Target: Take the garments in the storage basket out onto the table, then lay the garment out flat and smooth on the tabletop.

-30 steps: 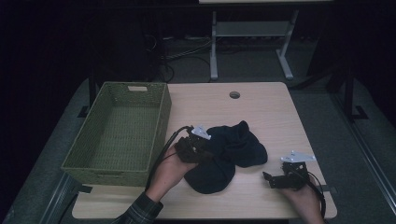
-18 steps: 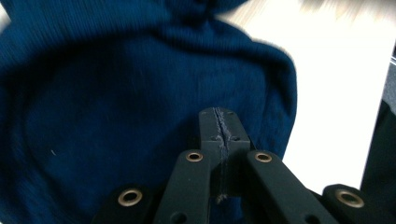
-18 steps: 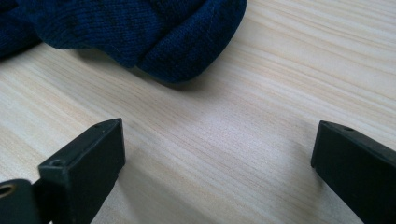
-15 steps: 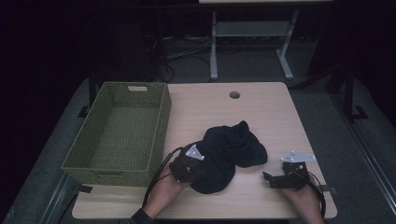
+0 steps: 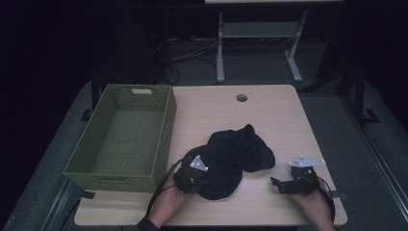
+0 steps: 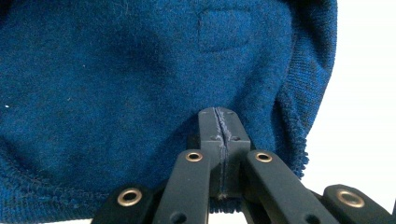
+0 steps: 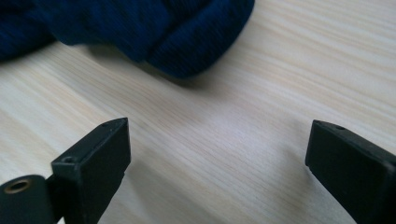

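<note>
- High view: a dark blue knitted garment [image 5: 235, 156] lies crumpled on the wooden surface [image 5: 269, 115], near the front edge and just right of a green woven basket [image 5: 120, 139].
- High view: the basket holds nothing; the garment rests wholly on the surface, close to the basket's right wall but not in it.
- High view: the left claw [image 5: 192, 175] sits at the garment's near-left edge, the hand behind it low over the surface. The right claw [image 5: 288, 183] rests on the surface to the right, near the garment but apart from it.
- Left gripper view: the left claw [image 6: 219, 128] is closed, its two jaws pressed together with a hem of the blue garment [image 6: 140, 79] pinched between them. The cloth spreads away from the jaws, a stitched seam running along its lower border.
- Right gripper view: the right claw [image 7: 217, 154] stands open over bare wood [image 7: 233, 116], nothing between the jaws, which have just eased slightly inward. A fold of the garment [image 7: 187, 37] lies beyond them, untouched.
- Progress, as a judgement: one edge is gripped, so the pick-up is begun on the left side only. Left to do: a second hold by the right claw if needed, then lifting the garment and, most likely, placing it in the basket.
</note>
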Demonstrator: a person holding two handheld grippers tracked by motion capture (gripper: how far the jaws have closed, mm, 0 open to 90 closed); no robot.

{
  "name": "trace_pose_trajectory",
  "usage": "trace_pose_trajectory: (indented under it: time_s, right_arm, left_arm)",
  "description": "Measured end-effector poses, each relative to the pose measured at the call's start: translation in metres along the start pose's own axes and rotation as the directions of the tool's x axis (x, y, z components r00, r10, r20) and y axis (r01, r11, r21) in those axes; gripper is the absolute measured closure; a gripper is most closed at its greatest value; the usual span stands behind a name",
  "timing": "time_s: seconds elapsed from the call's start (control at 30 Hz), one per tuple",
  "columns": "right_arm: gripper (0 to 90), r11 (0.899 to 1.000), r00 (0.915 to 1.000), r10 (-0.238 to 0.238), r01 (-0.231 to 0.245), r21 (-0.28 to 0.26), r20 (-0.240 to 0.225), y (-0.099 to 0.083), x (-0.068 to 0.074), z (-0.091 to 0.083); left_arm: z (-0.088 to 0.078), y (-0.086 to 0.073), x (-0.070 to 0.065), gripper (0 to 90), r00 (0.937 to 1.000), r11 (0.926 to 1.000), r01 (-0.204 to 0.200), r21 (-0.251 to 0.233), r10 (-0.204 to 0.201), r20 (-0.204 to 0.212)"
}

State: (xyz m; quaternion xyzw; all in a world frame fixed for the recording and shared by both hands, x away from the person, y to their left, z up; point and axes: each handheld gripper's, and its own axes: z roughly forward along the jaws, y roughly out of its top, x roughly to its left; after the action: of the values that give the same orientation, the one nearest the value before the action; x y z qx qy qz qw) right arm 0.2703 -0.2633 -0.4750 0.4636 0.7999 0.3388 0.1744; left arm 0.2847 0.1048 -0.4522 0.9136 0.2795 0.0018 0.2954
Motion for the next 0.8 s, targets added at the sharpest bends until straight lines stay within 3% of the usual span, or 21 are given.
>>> trace_pose_trajectory:
  time_s: [0.33,0.53,0.8]
  right_arm:
    - [11.9,0.998,0.9971,-0.023,0.018,-0.067,-0.072,0.027,0.007,-0.012]
    - [15.5,0.995,0.9974,-0.017,0.011,-0.098,-0.069,0.043,-0.001,-0.015]
    - [23.2,0.993,0.9963,0.011,-0.021,-0.12,-0.086,0.068,-0.013,-0.006]
  left_arm:
    - [0.0,-0.001,0.004,89.6,0.9995,0.9999,0.015,-0.007,-0.015,0.027]
    - [0.0,-0.002,0.004,89.6,0.9994,0.9997,0.02,-0.014,-0.02,0.028]
    - [0.0,-0.002,0.004,89.6,0.9995,0.9997,0.02,-0.011,-0.02,0.026]
